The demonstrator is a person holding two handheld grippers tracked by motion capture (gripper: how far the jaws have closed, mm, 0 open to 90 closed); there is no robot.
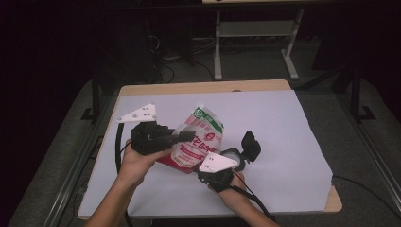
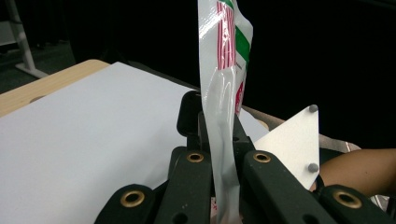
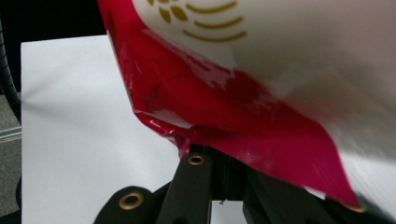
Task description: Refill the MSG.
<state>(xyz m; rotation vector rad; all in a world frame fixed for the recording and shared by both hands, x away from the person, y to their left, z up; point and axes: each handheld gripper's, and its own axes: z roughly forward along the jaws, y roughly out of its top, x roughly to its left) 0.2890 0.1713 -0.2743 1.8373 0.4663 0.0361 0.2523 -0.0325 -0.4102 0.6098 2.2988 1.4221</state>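
Observation:
A plastic bag [image 1: 198,139], white with red and green print, is held up over the white table [image 1: 279,123] between both grippers. My left gripper [image 1: 185,137] reaches in from the left and is shut on the bag's side edge. In the left gripper view the thin bag [image 2: 224,51] stands upright, pinched between the black jaws of the left gripper [image 2: 220,149]. My right gripper [image 1: 201,169] is shut on the bag's red bottom corner from below. In the right gripper view the red edge of the bag [image 3: 243,107] lies across the right gripper [image 3: 219,161] and hides its fingertips.
A roll of tape [image 1: 232,158] and a black object [image 1: 250,144] lie on the white sheet just right of my right hand. The wooden table edge [image 1: 203,87] runs along the back. Desk legs [image 1: 217,47] stand on the floor beyond.

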